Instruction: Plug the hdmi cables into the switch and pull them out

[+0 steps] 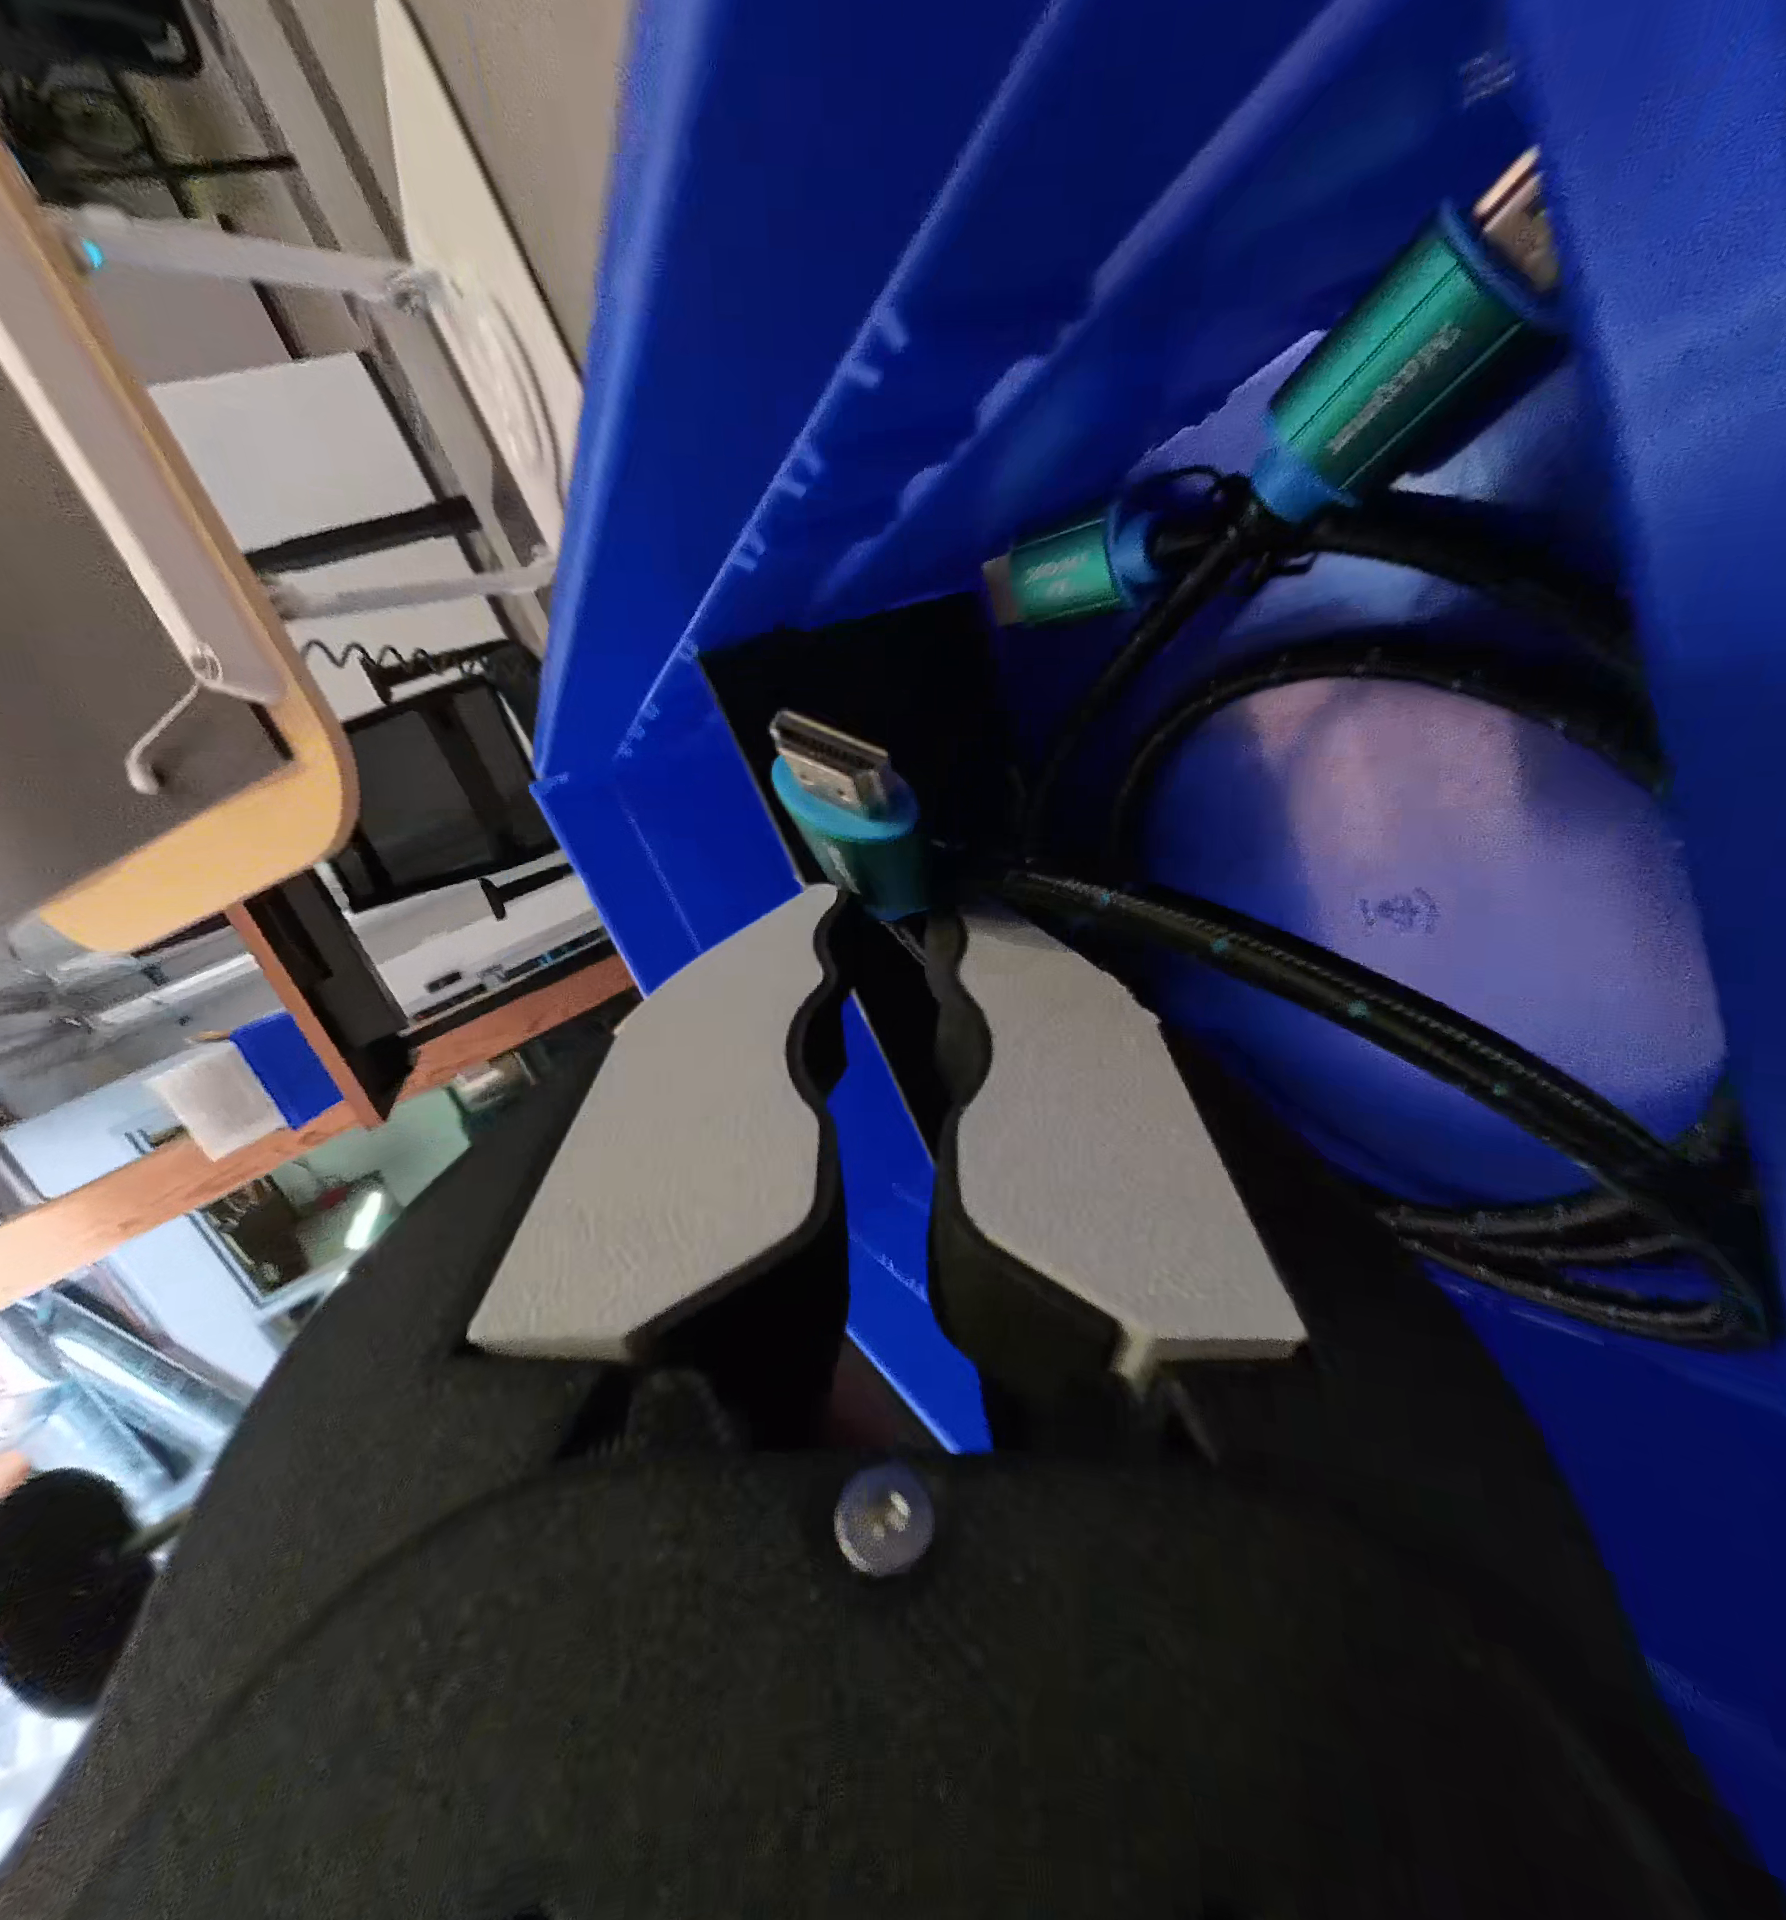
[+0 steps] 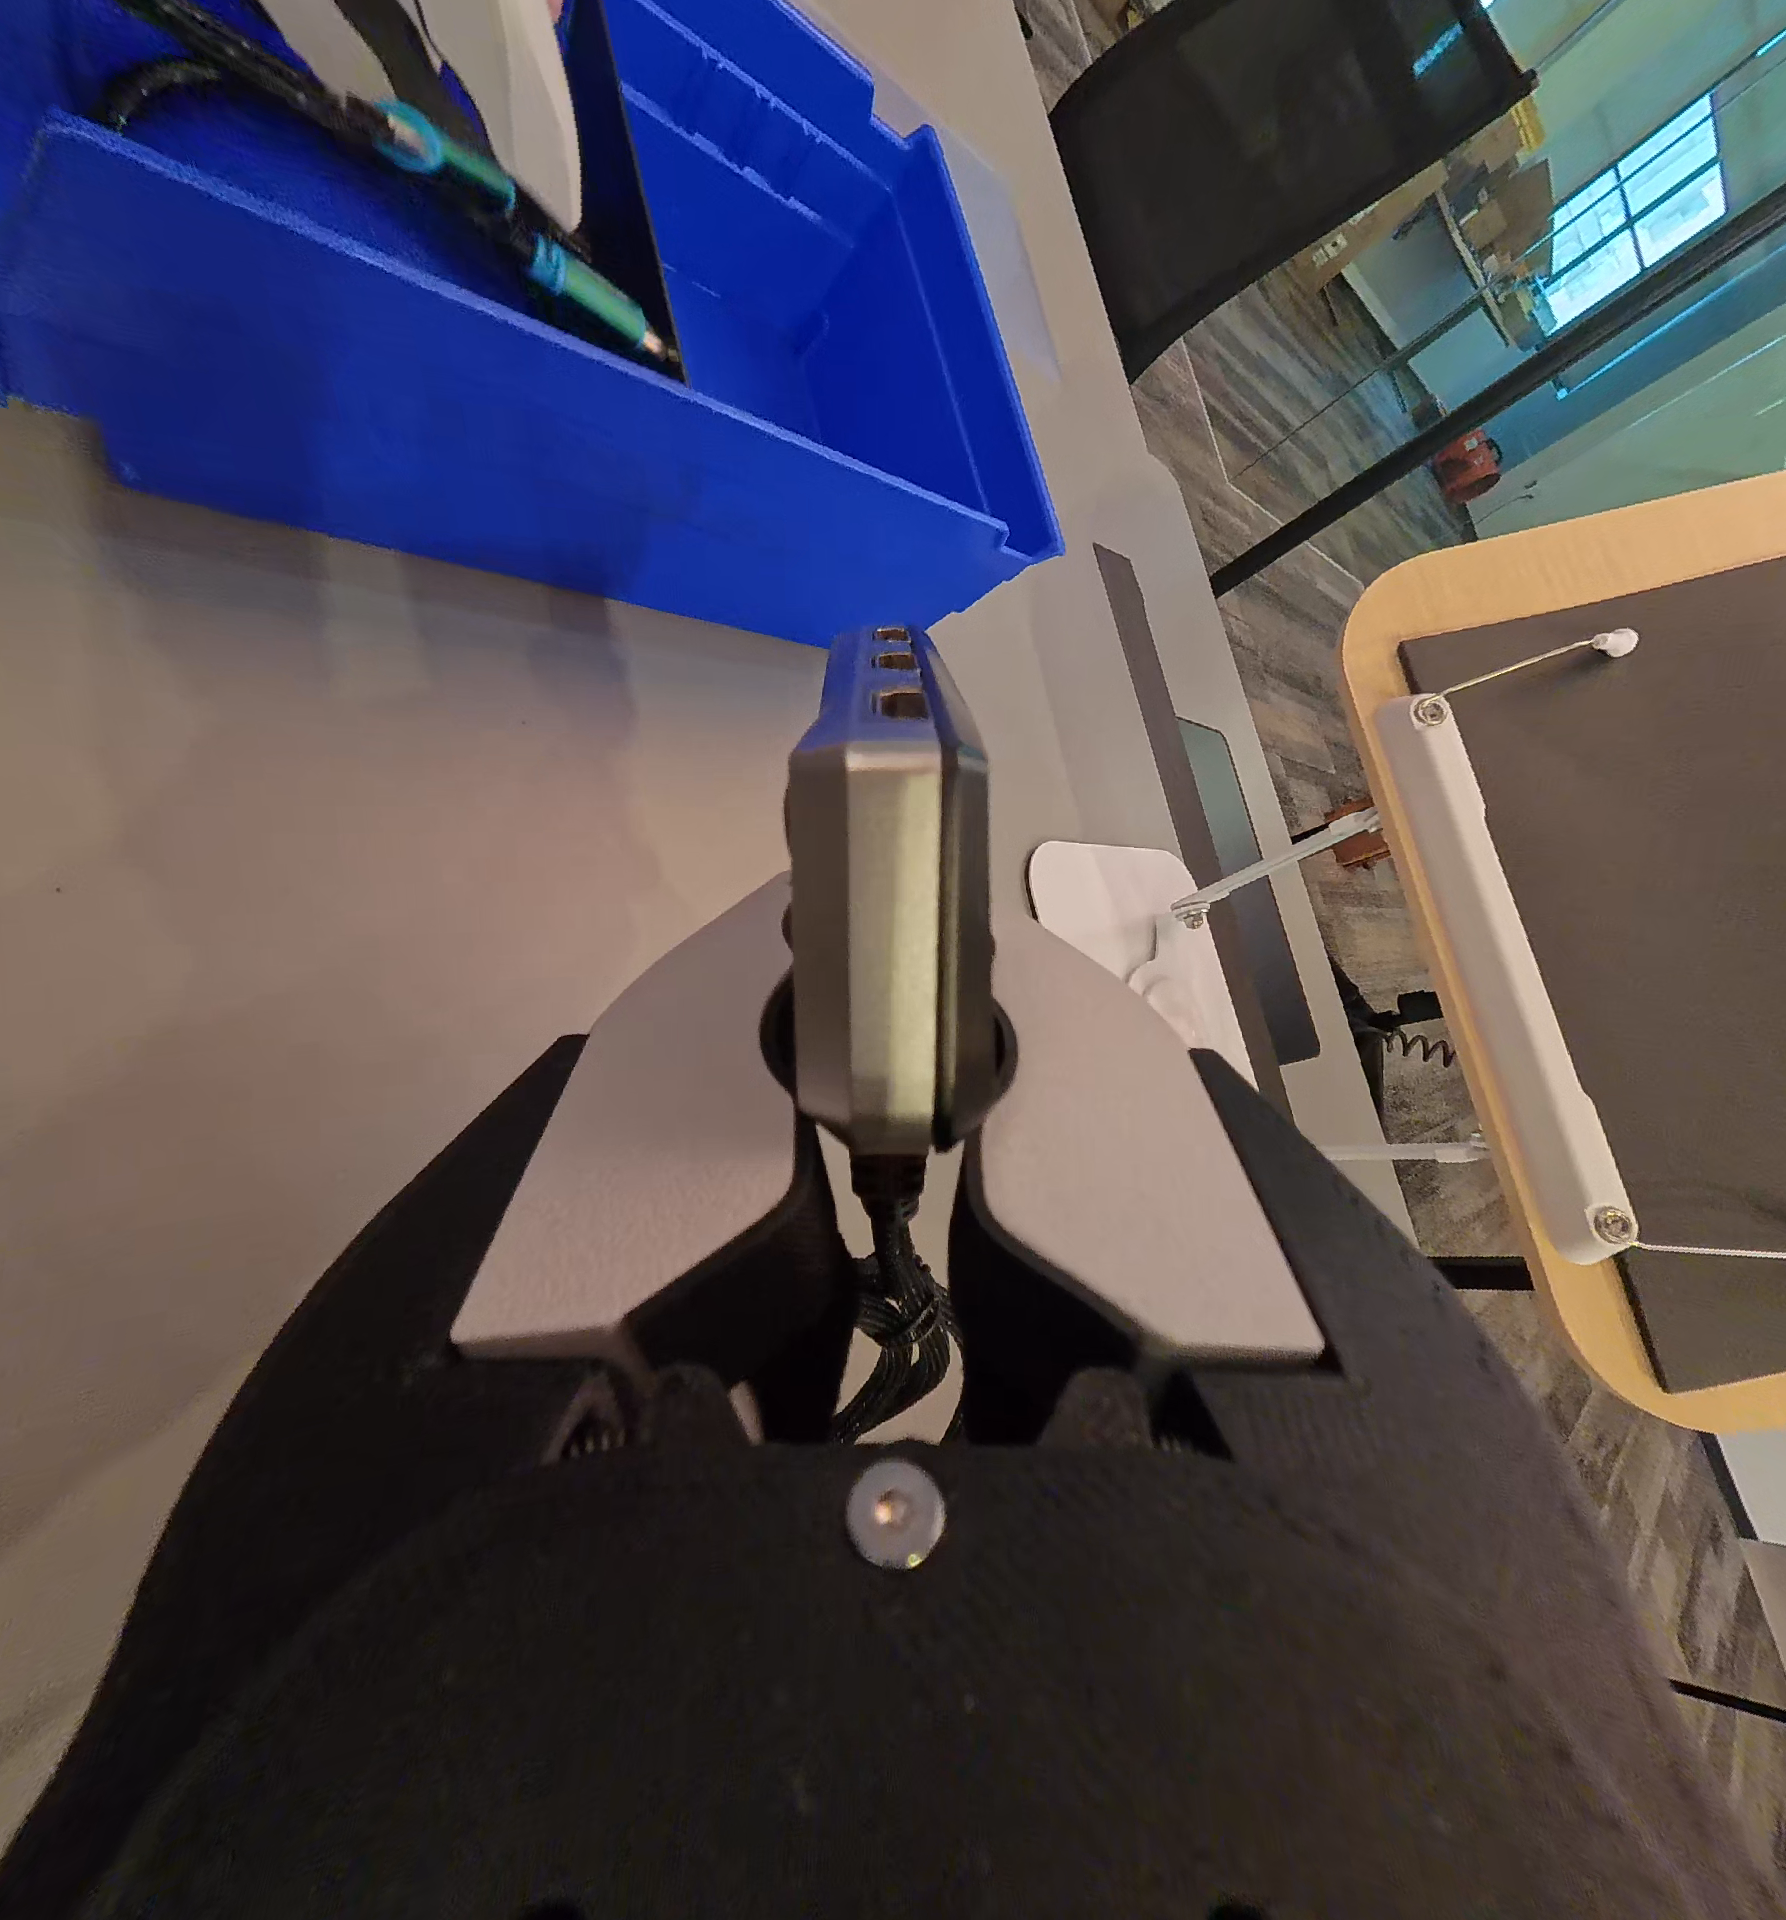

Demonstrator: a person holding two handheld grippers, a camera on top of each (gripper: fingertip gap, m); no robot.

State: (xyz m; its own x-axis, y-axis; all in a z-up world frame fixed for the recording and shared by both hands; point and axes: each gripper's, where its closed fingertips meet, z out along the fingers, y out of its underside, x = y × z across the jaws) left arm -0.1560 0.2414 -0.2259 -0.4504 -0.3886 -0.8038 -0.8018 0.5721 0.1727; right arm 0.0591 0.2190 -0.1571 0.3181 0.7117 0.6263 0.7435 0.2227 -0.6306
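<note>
HDMI plug (image 1: pixel 847 821) sits pinched in the left gripper (image 1: pixel 889 914) inside the blue bin (image 1: pixel 972 312); the right gripper (image 2: pixel 894 997) clamps the switch (image 2: pixel 884 883).

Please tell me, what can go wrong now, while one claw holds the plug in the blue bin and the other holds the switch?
1. The left claw pinches only the rear end of the teal HDMI plug, so the plug may twist or slip.
2. Its braided cable runs to a coil beside two other plugs in the blue bin; lifting could drag them along.
3. The right claw holds the grey switch on its edge, so pushing a plug into the ports may tilt it.
</note>
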